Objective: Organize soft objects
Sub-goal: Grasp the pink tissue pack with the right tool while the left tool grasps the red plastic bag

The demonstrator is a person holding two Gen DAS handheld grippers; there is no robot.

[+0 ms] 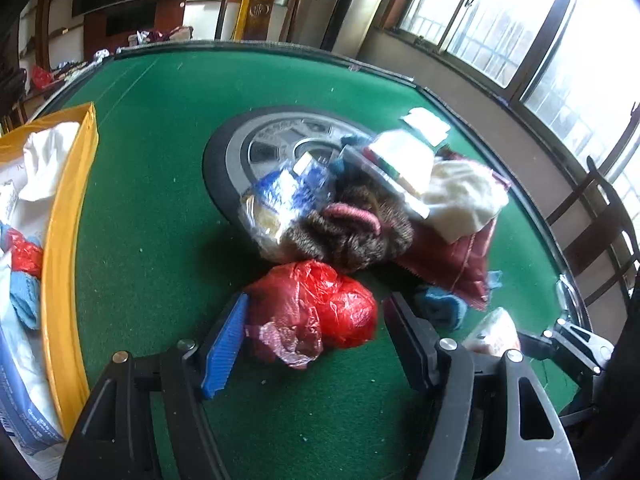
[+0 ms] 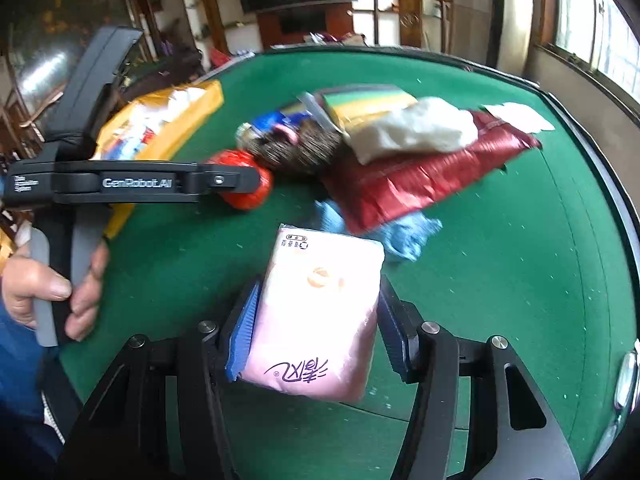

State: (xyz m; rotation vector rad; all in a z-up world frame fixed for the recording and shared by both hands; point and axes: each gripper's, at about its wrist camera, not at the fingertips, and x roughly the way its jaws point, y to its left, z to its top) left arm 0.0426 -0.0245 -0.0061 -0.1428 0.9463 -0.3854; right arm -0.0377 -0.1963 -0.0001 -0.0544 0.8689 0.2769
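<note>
Soft objects (image 1: 360,216) lie heaped mid-surface (image 1: 160,160), apparently awaiting sorting into the yellow bag (image 1: 60,240) at its left edge: left gripper (image 1: 316,340) fingers straddle the red plastic bag (image 1: 320,312) loosely, right gripper (image 2: 316,320) fingers bracket the pink tissue pack (image 2: 316,312), grip uncertain

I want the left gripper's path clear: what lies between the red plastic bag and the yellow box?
Only bare green felt separates the red plastic bag from the yellow box; the left wrist view shows it.
</note>
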